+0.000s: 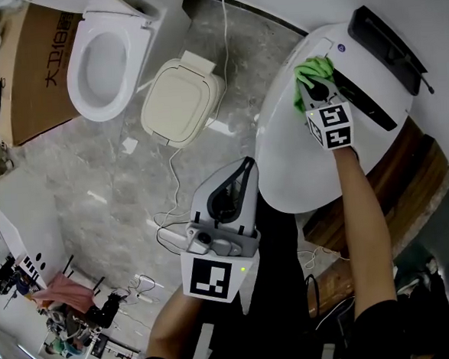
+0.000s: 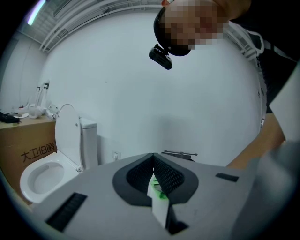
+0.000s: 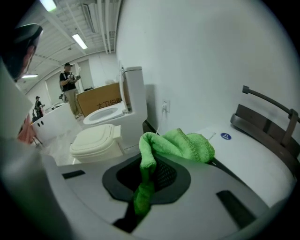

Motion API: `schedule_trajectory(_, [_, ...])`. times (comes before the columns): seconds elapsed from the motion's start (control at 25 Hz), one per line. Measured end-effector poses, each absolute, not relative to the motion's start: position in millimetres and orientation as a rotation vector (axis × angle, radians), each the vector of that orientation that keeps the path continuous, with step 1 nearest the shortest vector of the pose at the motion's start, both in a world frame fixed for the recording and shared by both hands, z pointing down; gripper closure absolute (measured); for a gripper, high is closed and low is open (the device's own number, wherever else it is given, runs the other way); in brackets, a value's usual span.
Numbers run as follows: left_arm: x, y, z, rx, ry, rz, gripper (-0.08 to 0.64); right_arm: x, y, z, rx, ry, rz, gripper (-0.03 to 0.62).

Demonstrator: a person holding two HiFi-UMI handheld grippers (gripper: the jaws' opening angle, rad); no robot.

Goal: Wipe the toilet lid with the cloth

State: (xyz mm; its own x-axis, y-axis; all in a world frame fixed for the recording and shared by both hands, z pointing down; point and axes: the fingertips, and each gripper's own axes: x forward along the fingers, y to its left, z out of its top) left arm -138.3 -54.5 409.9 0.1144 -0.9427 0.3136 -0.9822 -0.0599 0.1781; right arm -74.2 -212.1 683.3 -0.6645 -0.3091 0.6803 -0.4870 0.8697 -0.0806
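My right gripper [image 1: 311, 89] pinches the green cloth [image 1: 314, 69] over the white lid [image 1: 296, 166], and my left gripper [image 1: 246, 164], beside the lid, has its jaws pressed together.

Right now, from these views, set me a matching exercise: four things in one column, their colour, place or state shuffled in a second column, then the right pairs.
Things
1. cloth
2. left gripper
3. cardboard box
4. detached seat unit

Descriptions
A. brown, beside the open toilet
B. cream, closed
C. green, clamped in the right gripper over the white lid
D. jaws together, off to the side of the white lid

Pairs: 1-C, 2-D, 3-A, 4-B
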Motion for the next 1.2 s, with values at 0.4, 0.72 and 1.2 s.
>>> schedule_trajectory(0.4, [-136,-42,407,2.076,-1.847,0.159,0.551,-85,-154,693,0.329,-2.344,0.135,0.561])
schedule_trajectory(0.72, [-144,-16,408,2.112,-1.792,0.171,0.551,-83,-99,703,0.281,-2.326,0.117,0.561])
schedule_trajectory(1.2, [-151,24,419,2.252,-1.638,0.152,0.551,-72,-7,716,0.259,-2.312,0.18,0.56])
